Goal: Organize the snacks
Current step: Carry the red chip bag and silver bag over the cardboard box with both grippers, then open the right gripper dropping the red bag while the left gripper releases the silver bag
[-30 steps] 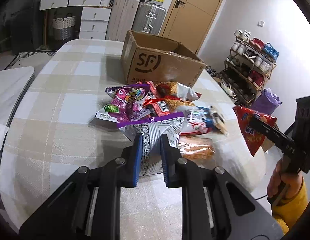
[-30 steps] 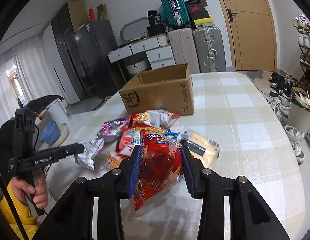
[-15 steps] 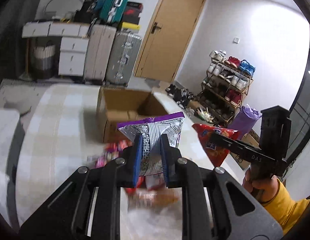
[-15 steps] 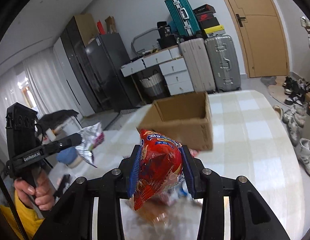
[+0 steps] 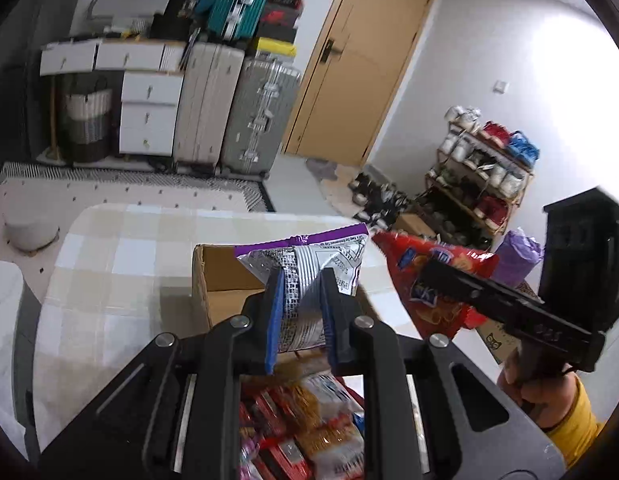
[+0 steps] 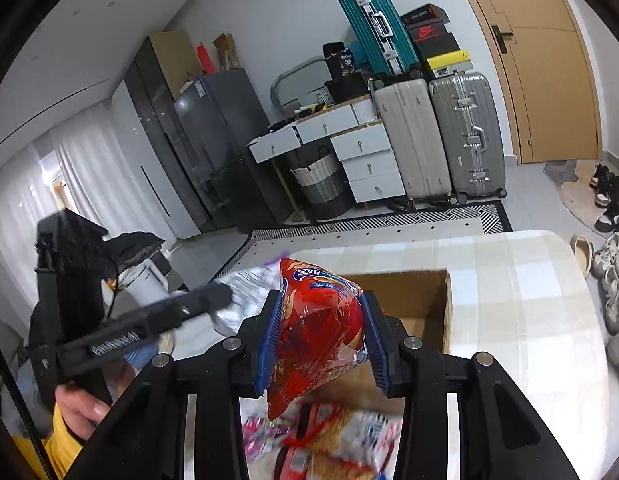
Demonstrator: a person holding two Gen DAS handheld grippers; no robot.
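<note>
My left gripper (image 5: 299,284) is shut on a silver snack bag with a purple top (image 5: 305,256) and holds it in the air in front of the open cardboard box (image 5: 213,280). My right gripper (image 6: 319,312) is shut on a red snack bag (image 6: 317,328), also lifted, just before the same box (image 6: 421,300). Each gripper shows in the other's view: the right one with the red bag (image 5: 429,276), the left one with the silver bag (image 6: 245,292). A pile of snack packs (image 5: 305,420) lies on the table below; it also shows in the right wrist view (image 6: 333,440).
The box stands on a table with a beige checked cloth (image 5: 121,264). Behind are suitcases (image 5: 245,120), white drawers (image 5: 149,112), a door (image 5: 357,64) and a shoe rack (image 5: 481,172). Shoes (image 6: 613,280) lie on the floor right of the table.
Both grippers have lifted their bags off the pile and carried them up and forward toward the box. The pile now lies below the grippers.
</note>
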